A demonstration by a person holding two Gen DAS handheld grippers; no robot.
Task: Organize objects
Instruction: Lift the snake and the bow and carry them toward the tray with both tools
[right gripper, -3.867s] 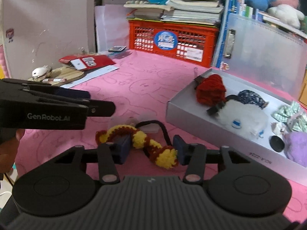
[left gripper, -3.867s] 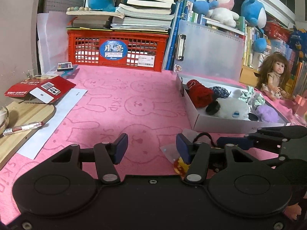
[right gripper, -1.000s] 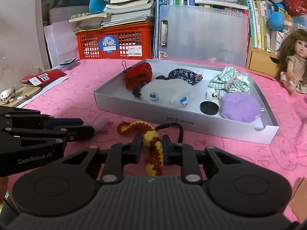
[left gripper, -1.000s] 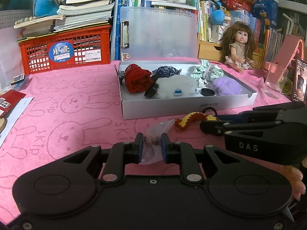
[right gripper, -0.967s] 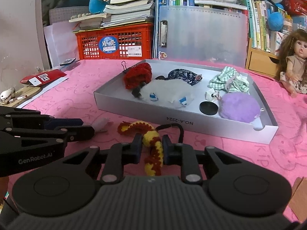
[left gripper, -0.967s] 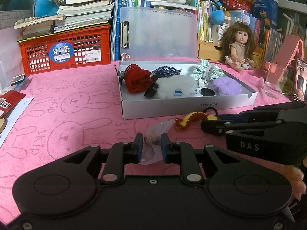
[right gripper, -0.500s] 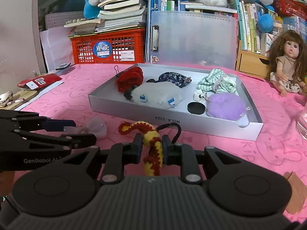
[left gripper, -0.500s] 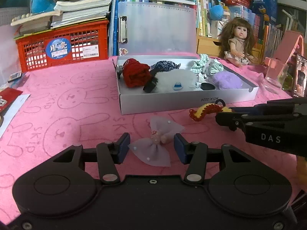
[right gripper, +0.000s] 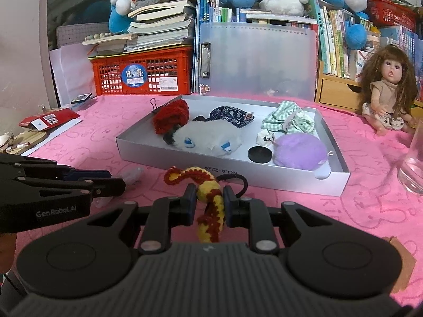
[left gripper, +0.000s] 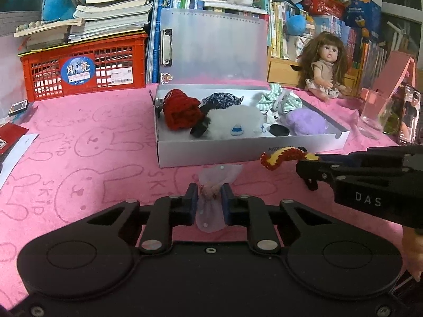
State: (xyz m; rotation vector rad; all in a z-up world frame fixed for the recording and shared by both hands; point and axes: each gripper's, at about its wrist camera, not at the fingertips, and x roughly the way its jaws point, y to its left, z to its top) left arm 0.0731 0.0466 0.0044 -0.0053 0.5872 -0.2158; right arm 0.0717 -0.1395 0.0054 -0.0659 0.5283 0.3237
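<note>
Bench [left gripper: 79, 137] covered in pink rabbit-print cloth fills the middle of both frames, with a red crate [left gripper: 84, 68] under stacked books at upper left and a translucent clipboard [left gripper: 214, 45] upright at upper centre. A doll [right gripper: 383, 87] sits at the right edge of the right wrist view, beside a clear glass [right gripper: 415, 163].

The shallow white box [right gripper: 264, 171] lies at centre on the cloth. It holds a red knitted piece [right gripper: 171, 117], a white fluffy item [right gripper: 206, 137], a dark patterned cloth [right gripper: 232, 115], a green checked cloth [right gripper: 288, 121], a purple pom [right gripper: 298, 153] and a small black disc [right gripper: 260, 154].

The left tool [left gripper: 208, 203], at lower centre of its own frame, is closed narrowly on a sheer pale-pink bow [left gripper: 219, 174], which sits just in front of the box's near wall. The right tool [right gripper: 210, 203], at lower centre of its own frame, is clamped on a red-and-yellow crocheted cord [right gripper: 190, 175]. The cord's free end curls forward toward the box's near wall, with a black loop beside it. In the left wrist view, the cord [left gripper: 283, 157] sticks out at centre right, in front of the box.
</note>
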